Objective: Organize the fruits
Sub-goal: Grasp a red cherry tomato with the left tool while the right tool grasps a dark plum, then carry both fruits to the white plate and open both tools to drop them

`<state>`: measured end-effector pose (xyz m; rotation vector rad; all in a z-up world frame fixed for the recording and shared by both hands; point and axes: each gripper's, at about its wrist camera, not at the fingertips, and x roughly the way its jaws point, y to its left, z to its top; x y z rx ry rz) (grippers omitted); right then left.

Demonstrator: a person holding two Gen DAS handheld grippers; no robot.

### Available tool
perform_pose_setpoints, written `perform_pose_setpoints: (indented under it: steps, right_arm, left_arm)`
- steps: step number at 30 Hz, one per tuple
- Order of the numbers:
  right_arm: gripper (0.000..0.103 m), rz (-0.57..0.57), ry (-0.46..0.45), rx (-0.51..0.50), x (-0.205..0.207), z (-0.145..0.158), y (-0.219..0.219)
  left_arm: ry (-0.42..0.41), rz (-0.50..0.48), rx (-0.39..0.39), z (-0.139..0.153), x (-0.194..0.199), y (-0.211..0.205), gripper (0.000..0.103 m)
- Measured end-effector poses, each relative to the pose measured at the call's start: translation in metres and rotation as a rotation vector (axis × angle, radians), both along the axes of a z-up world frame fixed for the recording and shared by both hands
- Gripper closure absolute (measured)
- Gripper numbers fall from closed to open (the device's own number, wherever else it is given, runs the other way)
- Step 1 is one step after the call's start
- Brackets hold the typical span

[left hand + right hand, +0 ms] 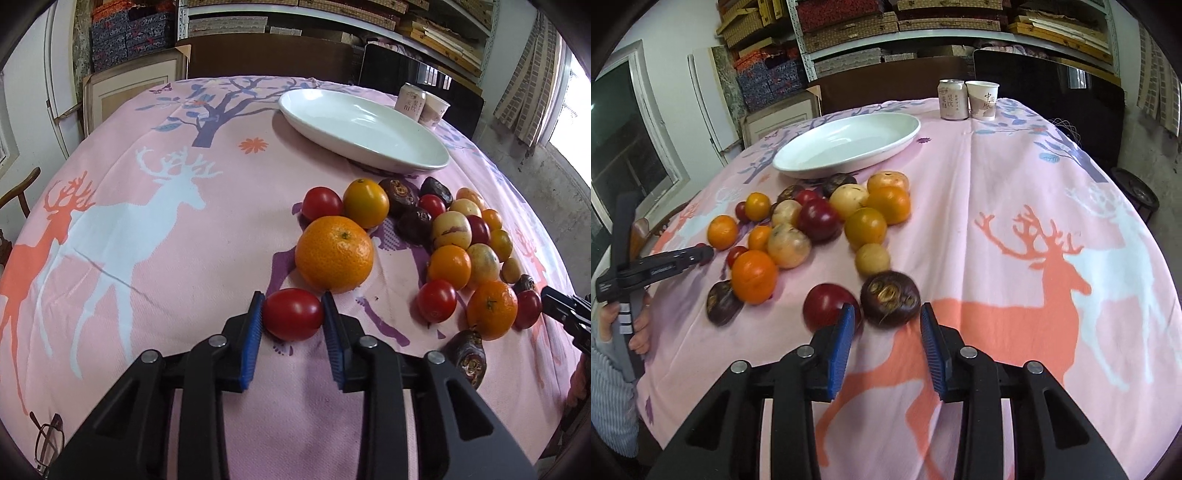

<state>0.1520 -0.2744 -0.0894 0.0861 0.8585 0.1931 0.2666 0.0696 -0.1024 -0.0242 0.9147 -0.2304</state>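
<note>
Left gripper clamped on a red tomato low on the surface, long axis across the jaws. Right gripper narrowed around a dark brown fruit; pad contact unclear. White plate lies ahead of both, beyond the fruit pile; each needs a lift-and-forward carry.

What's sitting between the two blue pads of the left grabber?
In the left wrist view, a small oval red tomato sits between the left gripper's blue pads, which press both its sides. Just beyond lies a big orange mandarin.
</note>
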Motion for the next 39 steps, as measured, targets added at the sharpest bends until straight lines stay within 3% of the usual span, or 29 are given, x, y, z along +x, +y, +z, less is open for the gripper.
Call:
perform_pose_setpoints:
  steps: [5,14,19,24,27,34,36,37,39]
  right_arm:
    - [0.060,0.036,0.068,-0.044,0.020,-0.014,0.011]
    - [0.062,0.068,0.048,-0.034,0.026,-0.009,0.014]
    - [0.061,0.061,-0.014,0.003,0.028,0.021,0.002]
    - [0.061,0.052,-0.106,0.042,0.070,0.060,0.008]
    - [0.061,0.051,-0.110,0.105,0.115,0.068,0.019]
    - [0.061,0.055,-0.063,0.089,0.206,0.044,0.051]
    - [0.051,0.056,-0.054,0.098,0.213,0.036,0.053]
    - [0.041,0.041,-0.067,0.115,0.215,0.033,0.051]
    - [0.040,0.023,-0.073,0.120,0.215,0.029,0.046]
  left_arm:
    - [-0.001,0.000,0.001,0.000,0.000,0.000,0.072]
    - [-0.011,-0.005,-0.023,0.002,-0.002,0.001,0.073]
    - [-0.055,-0.004,-0.010,0.025,-0.005,0.000,0.073]
    - [-0.107,0.016,-0.010,0.069,0.041,-0.014,0.073]
    - [-0.105,0.006,-0.025,0.079,0.081,-0.038,0.073]
    - [-0.038,0.003,-0.021,0.054,0.160,-0.085,0.073]
    - [-0.023,0.001,-0.020,0.045,0.169,-0.089,0.071]
    - [-0.020,-0.008,-0.015,0.042,0.171,-0.090,0.069]
    - [-0.039,-0.014,0.005,0.040,0.169,-0.092,0.054]
